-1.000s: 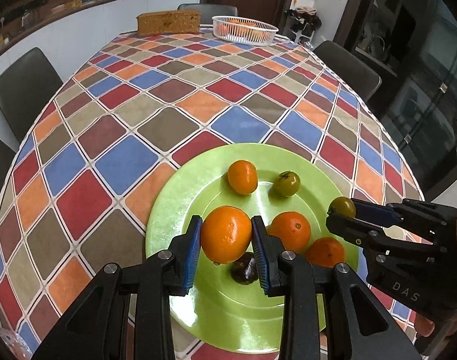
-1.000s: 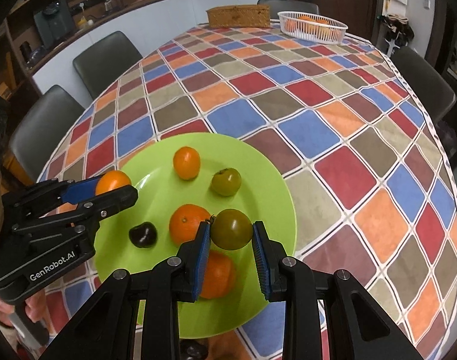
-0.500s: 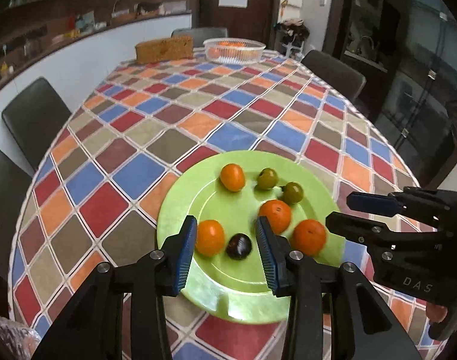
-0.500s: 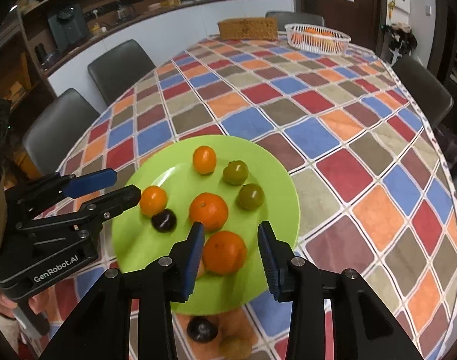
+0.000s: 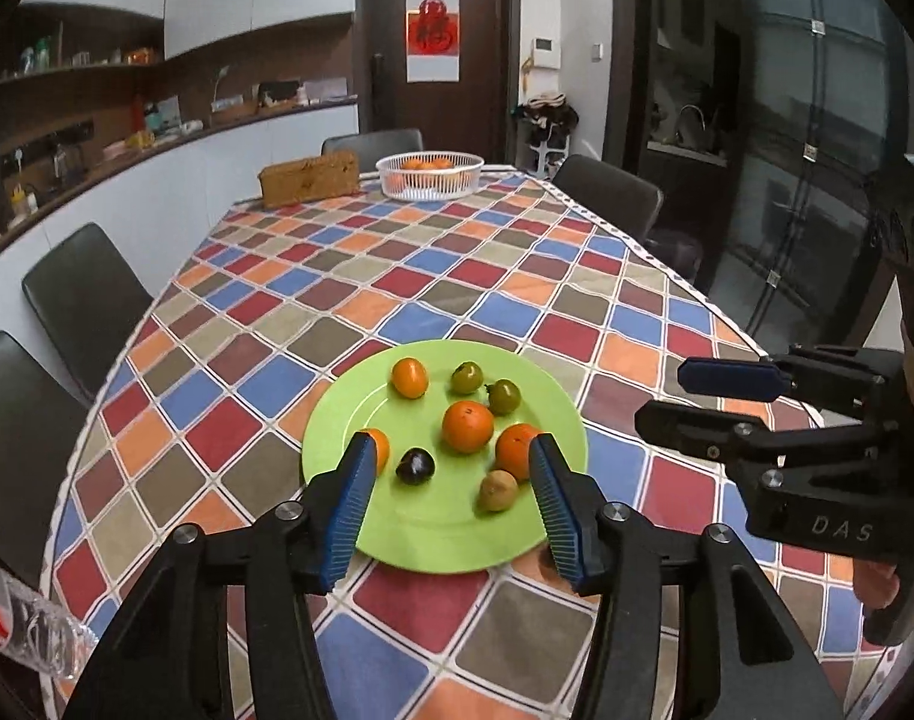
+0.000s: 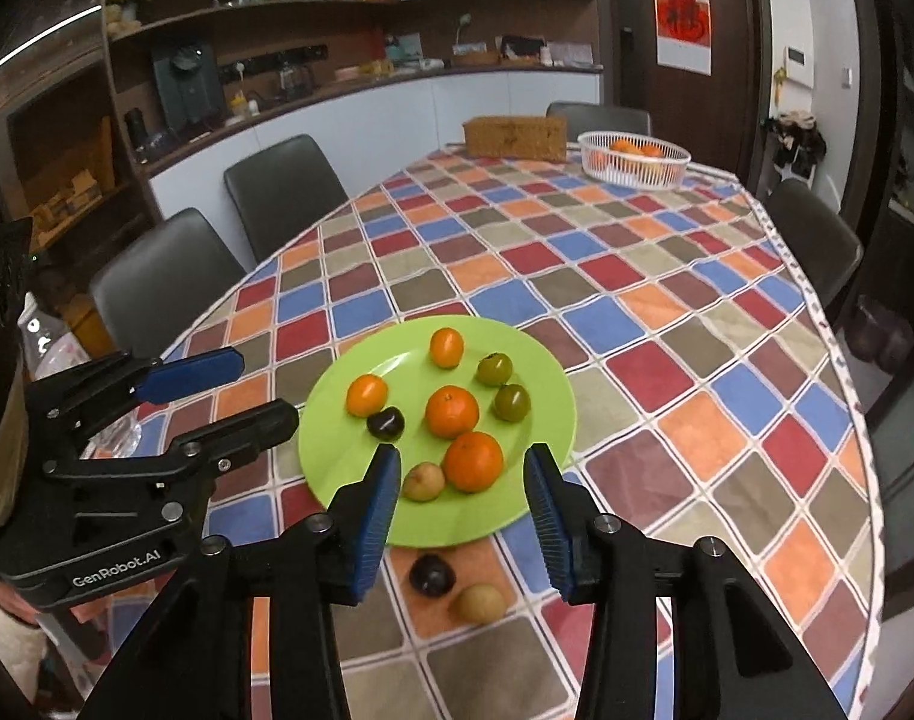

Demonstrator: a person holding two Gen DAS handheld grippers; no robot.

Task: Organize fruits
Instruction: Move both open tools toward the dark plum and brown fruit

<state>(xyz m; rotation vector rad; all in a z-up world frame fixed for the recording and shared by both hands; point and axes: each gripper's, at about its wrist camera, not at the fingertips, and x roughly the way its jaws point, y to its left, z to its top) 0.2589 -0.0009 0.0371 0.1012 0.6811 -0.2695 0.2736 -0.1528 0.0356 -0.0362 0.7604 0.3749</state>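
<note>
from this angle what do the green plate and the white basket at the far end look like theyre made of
Green plate: probably glossy plastic or melamine; smooth, uniform colour, soft sheen. White basket: likely moulded plastic; thin slotted walls with oranges showing through.

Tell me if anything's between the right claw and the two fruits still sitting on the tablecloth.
Nothing visible is. The dark plum and the tan fruit lie on the tablecloth just short of the green plate, below the open right claw. The left claw is off to the side.
</note>
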